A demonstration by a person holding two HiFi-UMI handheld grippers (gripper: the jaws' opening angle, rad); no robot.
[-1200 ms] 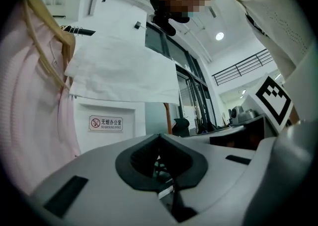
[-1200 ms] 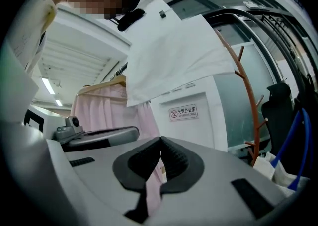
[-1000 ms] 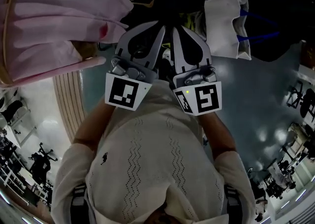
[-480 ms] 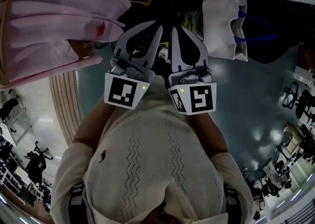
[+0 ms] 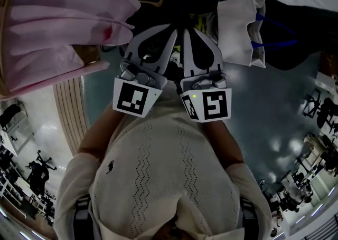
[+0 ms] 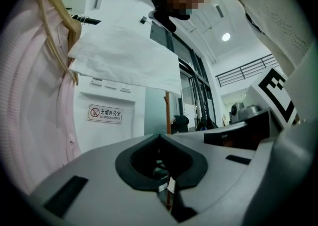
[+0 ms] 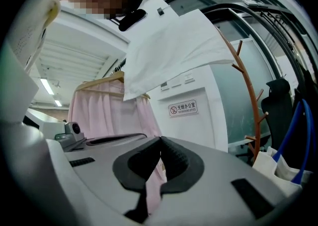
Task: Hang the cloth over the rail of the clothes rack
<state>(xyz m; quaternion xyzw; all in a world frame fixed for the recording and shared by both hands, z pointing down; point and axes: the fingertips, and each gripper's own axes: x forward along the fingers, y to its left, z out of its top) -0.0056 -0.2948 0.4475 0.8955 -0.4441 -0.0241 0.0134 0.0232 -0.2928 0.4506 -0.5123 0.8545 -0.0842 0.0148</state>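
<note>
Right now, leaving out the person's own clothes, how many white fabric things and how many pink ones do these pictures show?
White: 2 (the draped cloth, the tote bag)
Pink: 1 (the garment on a hanger)
Total: 3
</note>
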